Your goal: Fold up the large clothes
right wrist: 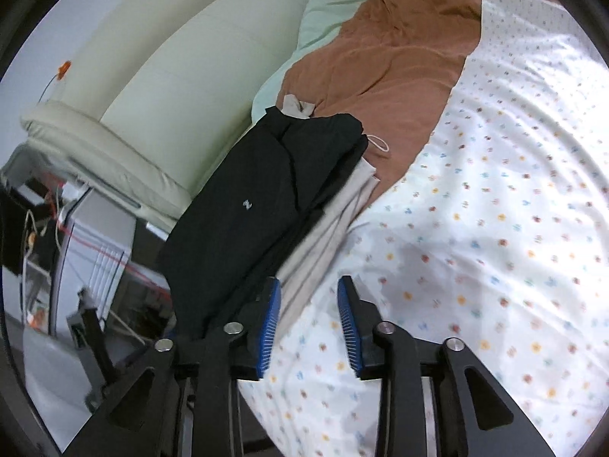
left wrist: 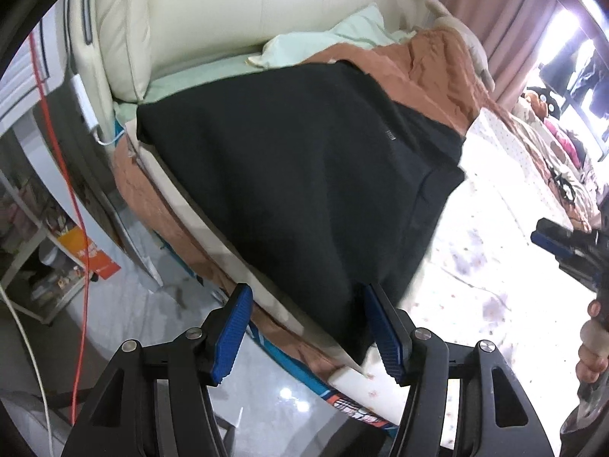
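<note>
My left gripper (left wrist: 308, 327) sits at the bottom of its frame with its blue pads (left wrist: 232, 331) spread wide, nothing between them. Just past the tips lies the black garment (left wrist: 304, 175), folded into a broad slab that fills the middle of the left wrist view, its near corner reaching down between my fingers without touching either pad, as far as I can tell. It rests on a pale cloth (left wrist: 198, 205) near the bed's edge, with the rust-coloured blanket (left wrist: 430, 72) beyond it toward the upper right and a mint-green pillow (left wrist: 342, 34) above, against the cream headboard (left wrist: 213, 11).

My right gripper (right wrist: 309, 327) is likewise parted, holding nothing, at the bottom centre of its own frame over the dotted white sheet (right wrist: 495, 209). From this side the black garment (right wrist: 259, 198) runs diagonally from lower left to upper centre (a small pale logo shows on it), stacked on the pale cloth (right wrist: 335, 221), whose edge sticks out to its right. In the left view the right gripper (left wrist: 552, 242) appears at the far right edge, gripped by my hand (left wrist: 592, 346).
</note>
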The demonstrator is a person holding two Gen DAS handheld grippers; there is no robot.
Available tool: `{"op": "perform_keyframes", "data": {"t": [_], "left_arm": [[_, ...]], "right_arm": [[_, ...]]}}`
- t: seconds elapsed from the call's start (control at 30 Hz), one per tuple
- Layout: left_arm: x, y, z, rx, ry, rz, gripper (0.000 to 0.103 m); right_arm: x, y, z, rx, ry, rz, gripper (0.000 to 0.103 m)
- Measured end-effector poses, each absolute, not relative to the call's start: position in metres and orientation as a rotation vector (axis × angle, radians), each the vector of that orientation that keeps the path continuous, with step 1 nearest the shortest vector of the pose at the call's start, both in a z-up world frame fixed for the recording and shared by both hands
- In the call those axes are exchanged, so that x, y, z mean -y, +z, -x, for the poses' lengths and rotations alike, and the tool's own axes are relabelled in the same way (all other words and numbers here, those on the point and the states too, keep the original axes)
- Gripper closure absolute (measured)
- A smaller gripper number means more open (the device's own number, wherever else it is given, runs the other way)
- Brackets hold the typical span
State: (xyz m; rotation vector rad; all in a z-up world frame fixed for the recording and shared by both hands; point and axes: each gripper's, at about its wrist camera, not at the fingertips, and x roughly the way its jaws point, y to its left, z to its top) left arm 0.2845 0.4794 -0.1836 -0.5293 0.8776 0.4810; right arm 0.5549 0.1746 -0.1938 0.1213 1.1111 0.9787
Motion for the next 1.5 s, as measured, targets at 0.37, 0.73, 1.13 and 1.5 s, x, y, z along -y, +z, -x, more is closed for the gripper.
{"op": "perform_keyframes", "data": {"t": [0.37,0.73,1.13,1.5], "left_arm": [[-0.422,-0.142,-0.269,-0.804,0.462,0.503,0.012],[-0.349,-0.089,-0.253,-0.708,0.405,0.389,0.001],[-0.284,-0.057,-0.217,-0.612,0.333,0.329,0.001],[-0.232,-0.038,-0.172,-0.537,0.257,0.271,0.001]], "right_arm": [[-0.095,-0.142,-0.521,-0.962,0.942,0.01,0.032],[-0.028,-0.104,-0.483,-0.842,0.875,0.063,0.005],[0.056,-0.077,-0.435,-0.757,0.8,0.037,0.004],[0.124,-0.06,-0.378,-0.676,0.73,0.012,0.004]]}}
